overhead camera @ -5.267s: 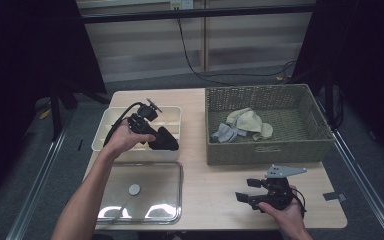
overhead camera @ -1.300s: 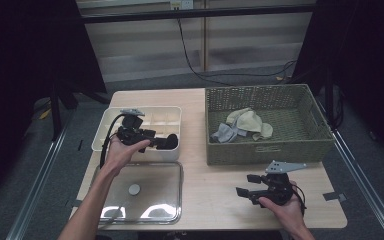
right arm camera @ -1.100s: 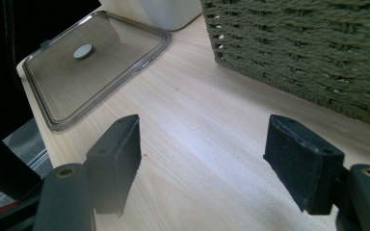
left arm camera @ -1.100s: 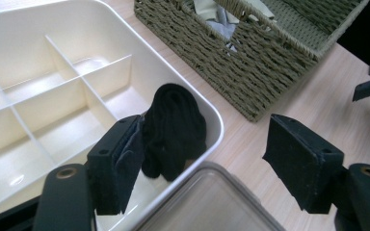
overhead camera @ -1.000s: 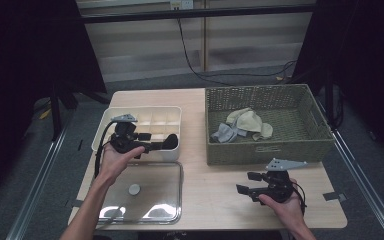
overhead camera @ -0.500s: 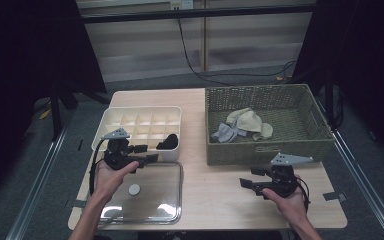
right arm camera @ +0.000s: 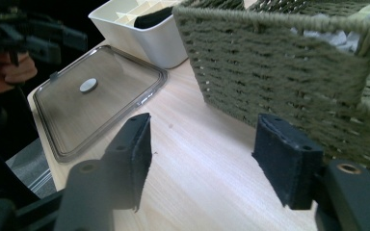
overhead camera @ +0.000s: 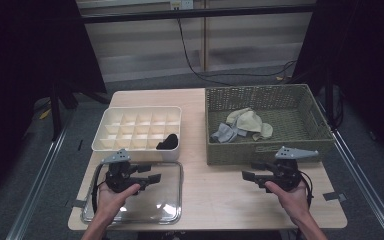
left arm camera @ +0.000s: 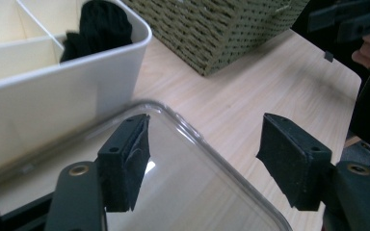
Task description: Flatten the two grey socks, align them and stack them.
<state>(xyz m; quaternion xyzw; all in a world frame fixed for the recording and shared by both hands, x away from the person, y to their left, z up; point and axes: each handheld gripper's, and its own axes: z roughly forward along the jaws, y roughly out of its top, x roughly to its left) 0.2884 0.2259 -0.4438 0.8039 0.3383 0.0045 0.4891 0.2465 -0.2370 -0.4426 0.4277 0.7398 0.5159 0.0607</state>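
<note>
The black sock (overhead camera: 167, 141) is lying bunched in the near right compartment of the white organizer (overhead camera: 111, 145), at the corner closest to the basket (overhead camera: 215, 150); in the left gripper view it (left arm camera: 94, 26) is showing above the organizer's wall (left arm camera: 53, 91), and nothing is touching it.

The left gripper (overhead camera: 151, 178) is hovering just in front of the organizer, over the clear lid (overhead camera: 177, 212) lying flat on the table (overhead camera: 215, 190). Its jaws have just been closing a little, yet they are standing wide apart with nothing between them (in its own view (left arm camera: 202, 161) the lid's rounded corner (left arm camera: 250, 187) is passing beneath the gap). The gripper is pointing toward the basket.

The right gripper (overhead camera: 248, 175) is resting low near the table's front right, just before the basket's front wall and pointing left toward the lid. Its jaws have also just been closing, and they too are standing apart and empty; in its own view (right arm camera: 200, 159) bare table (right arm camera: 197, 144) is lying between the pads, with the basket's woven wall (right arm camera: 270, 72) close on the right, and the lid (right arm camera: 106, 96), with its small round knob (right arm camera: 88, 85), farther off beside the organizer (right arm camera: 159, 43).

Inside the basket, a heap of pale socks (overhead camera: 242, 124) is lying toward the left.
</note>
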